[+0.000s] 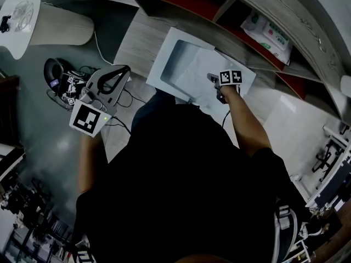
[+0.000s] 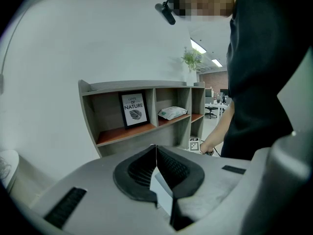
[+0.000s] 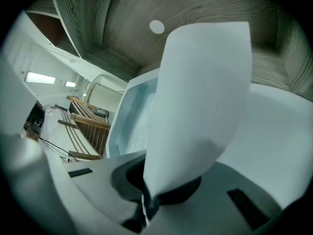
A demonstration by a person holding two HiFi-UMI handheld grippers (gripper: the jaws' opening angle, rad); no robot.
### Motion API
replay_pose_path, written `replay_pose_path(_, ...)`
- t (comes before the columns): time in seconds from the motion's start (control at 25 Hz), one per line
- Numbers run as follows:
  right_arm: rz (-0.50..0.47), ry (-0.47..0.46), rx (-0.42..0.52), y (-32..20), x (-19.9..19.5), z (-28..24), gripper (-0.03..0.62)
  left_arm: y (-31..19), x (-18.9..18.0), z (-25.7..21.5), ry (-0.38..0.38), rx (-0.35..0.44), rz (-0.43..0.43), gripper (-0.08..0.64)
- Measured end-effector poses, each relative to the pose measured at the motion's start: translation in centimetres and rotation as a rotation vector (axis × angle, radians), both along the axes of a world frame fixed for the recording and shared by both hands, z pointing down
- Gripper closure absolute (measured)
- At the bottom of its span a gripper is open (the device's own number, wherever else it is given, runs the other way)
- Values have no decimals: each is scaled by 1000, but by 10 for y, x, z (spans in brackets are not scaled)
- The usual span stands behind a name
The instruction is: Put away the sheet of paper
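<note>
sheet of paper point(image 3: 200, 102): thin, white, floppy, curling up. its near edge is pinched by the right gripper point(image 3: 146, 202), jaws clenched on it, over a shallow white tray point(image 3: 132, 121) on the wood-grain desk point(image 1: 134, 43). step looks like bringing it to the tray. next move calls for lowering it flat inside, then letting go. left gripper point(image 2: 156, 153) is off to the left, jaws together, nothing between them.
</note>
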State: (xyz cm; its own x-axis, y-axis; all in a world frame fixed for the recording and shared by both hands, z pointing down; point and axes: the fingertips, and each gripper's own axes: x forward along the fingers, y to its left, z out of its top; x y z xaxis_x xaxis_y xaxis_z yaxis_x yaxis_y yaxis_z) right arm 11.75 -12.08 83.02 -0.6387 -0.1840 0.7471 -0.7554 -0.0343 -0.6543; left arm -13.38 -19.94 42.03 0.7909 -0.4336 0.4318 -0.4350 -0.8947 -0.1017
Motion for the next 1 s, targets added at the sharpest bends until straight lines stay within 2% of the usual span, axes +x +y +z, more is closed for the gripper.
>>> replay_pose_path(1.0, -52, 0, -15, -30, -40, 12, 578, -5, -37, 14, -53, -4, -8, 538)
